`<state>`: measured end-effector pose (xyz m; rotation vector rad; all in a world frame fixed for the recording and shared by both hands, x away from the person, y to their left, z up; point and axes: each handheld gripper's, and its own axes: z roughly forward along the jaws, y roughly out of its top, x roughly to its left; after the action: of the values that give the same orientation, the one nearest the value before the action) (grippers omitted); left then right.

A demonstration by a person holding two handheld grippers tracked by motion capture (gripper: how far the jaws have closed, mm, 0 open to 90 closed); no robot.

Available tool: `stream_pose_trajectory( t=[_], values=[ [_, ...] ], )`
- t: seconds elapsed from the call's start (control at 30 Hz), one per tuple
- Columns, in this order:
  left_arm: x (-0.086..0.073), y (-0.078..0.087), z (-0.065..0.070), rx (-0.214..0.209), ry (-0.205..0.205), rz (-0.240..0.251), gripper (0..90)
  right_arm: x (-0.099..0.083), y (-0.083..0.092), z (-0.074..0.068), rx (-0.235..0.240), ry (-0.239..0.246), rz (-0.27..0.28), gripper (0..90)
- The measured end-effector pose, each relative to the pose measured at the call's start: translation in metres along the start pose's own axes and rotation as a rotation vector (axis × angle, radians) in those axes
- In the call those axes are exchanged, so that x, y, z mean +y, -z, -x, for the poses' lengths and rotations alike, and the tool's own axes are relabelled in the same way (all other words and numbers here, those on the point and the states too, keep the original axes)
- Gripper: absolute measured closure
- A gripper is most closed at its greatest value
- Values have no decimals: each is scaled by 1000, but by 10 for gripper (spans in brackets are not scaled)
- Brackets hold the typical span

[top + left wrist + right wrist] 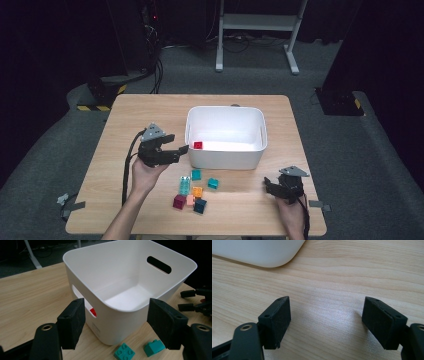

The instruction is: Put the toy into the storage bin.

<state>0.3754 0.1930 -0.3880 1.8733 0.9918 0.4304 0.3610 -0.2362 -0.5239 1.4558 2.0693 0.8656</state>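
Left gripper view: left gripper (115, 323) jaws wide, empty, white bin (117, 272) between them beyond; 2 teal bricks (124, 352) below. Right gripper (325, 322) jaws wide, empty, over bare table (329, 277).

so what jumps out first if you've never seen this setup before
The big white bin at the table's middle, with one red block lying inside near its left wall. Next, the small cluster of coloured blocks on the bare wood in front of it. The left gripper hangs open by the bin's left side, and the right gripper rests open near the table's right edge.
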Motion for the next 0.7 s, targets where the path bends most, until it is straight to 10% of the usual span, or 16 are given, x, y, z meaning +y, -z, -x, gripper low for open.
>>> stream_pose_trajectory(
  t=[0.7],
  values=[
    [-83,23,13,34,40,-60,308,0,0,0,0,0,0,230]
  ],
)
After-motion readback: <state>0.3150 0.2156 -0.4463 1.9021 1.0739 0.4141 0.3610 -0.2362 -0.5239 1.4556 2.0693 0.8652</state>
